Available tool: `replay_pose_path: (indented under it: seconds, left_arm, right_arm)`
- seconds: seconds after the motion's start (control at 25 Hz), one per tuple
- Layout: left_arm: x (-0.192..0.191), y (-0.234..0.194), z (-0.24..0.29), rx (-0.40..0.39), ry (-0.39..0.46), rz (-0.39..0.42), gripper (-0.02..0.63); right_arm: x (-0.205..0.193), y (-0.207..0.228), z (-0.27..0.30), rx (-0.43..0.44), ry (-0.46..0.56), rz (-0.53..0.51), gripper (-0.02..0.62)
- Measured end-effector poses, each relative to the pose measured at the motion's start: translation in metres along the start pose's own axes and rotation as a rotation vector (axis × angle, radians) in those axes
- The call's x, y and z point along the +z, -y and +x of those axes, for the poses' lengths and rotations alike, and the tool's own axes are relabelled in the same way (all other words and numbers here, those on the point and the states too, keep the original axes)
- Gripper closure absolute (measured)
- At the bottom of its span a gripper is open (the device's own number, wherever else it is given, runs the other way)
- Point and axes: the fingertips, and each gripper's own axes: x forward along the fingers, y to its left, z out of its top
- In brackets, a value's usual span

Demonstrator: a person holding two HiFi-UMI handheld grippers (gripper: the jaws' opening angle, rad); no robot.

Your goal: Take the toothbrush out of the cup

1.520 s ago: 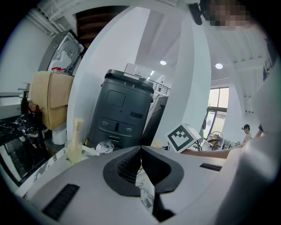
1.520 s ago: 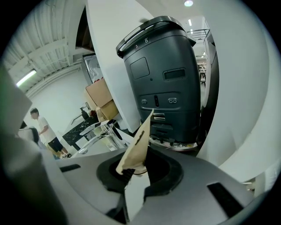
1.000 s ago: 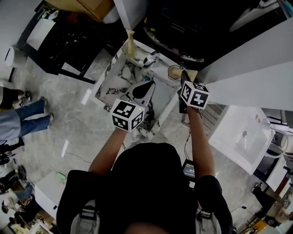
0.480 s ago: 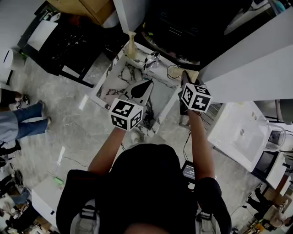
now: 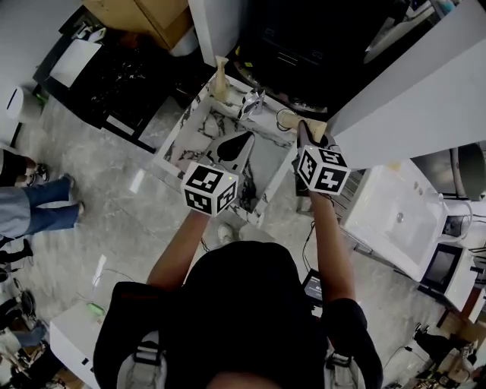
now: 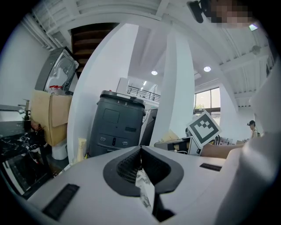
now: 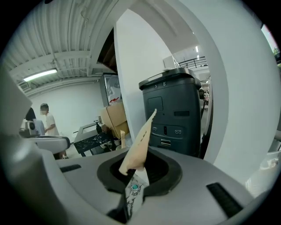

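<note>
In the head view the right gripper hangs just beside the cup. In the left gripper view the left gripper has its jaws together, with nothing between them. In the right gripper view the jaws are clamped on the wrapped toothbrush, which looks lifted out, so the next move is probably to carry it clear.

There are two grippers, the left gripper and the right gripper. There are two tan packs, one pack and a second pack. There is one cup, one tap, one table and one box.

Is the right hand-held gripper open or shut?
Shut: the right hand-held gripper is shut on the tan-wrapped toothbrush sticking up between its jaws.
</note>
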Motion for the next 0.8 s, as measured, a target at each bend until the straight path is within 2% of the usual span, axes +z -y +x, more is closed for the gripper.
replay_pose_path:
  seconds: [0.32,0.8]
  left_arm:
    - [0.017,0.006,-0.02,0.007,0.032,0.046,0.594]
    - [0.035,-0.002,-0.065,0.032,0.089,0.065,0.594]
  right_arm:
    - [0.012,-0.029,-0.029,0.039,0.053,-0.011,0.538]
    - [0.031,-0.091,-0.063,0.103,0.123,-0.058,0.538]
